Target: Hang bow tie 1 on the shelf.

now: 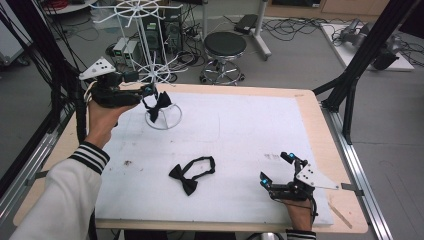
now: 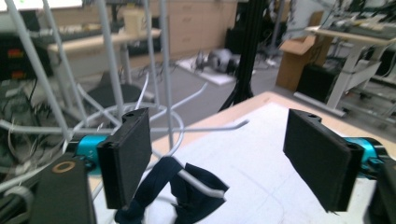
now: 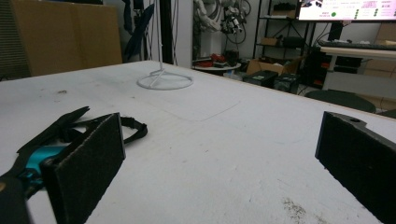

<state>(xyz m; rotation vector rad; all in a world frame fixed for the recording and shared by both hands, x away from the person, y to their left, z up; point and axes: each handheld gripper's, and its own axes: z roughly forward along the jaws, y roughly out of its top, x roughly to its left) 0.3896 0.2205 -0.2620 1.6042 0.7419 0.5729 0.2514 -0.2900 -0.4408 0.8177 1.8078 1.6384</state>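
With the dark bow tie hung on the white rack at upper left, the left gripper has wide, empty jaws; next, the idle, open-jawed right gripper should fetch the second bow tie lower centre.

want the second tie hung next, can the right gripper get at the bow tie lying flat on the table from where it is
Probably yes: the right gripper rests open on the white mat, and the bow tie lies just beside it with bare mat between.
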